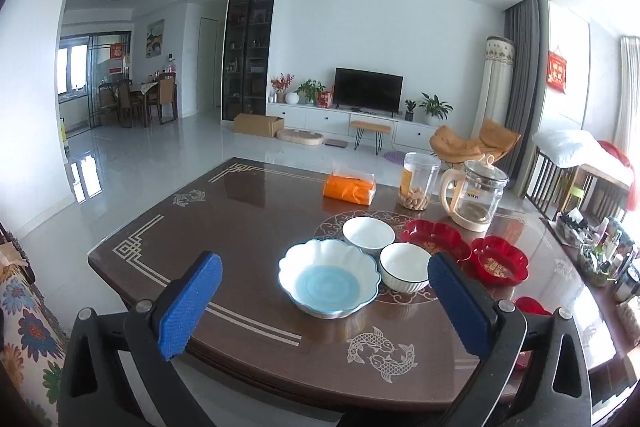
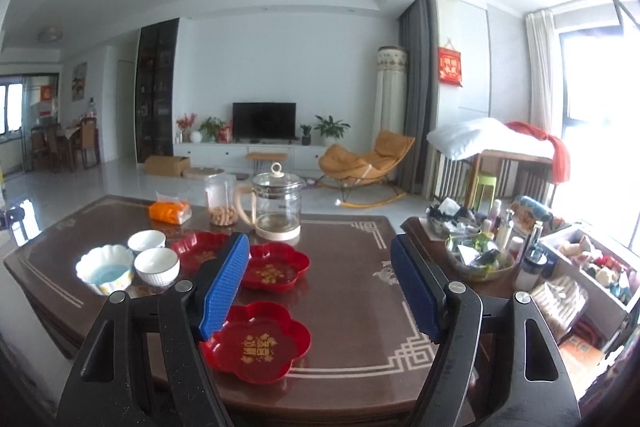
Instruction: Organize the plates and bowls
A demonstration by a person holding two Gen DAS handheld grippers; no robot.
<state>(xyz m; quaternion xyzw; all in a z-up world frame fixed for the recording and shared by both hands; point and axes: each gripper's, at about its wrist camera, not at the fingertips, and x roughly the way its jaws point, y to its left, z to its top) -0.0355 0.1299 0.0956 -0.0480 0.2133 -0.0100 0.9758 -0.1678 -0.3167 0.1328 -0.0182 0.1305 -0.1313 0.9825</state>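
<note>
Three bowls (image 1: 362,259) beyond hand-held gripper (image 1: 324,301)

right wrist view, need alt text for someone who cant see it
An open right hand-held gripper hovers empty over a dark wooden table, above three red flower-shaped plates. To the left sit two white bowls and a scalloped blue-and-white bowl; behind them stand a glass kettle and a jar.

Dark wood table (image 2: 352,291): 3 bowls (image 2: 156,265), 3 red plates (image 2: 256,343), kettle (image 2: 276,203), prob. snack jar (image 2: 221,201).
</note>
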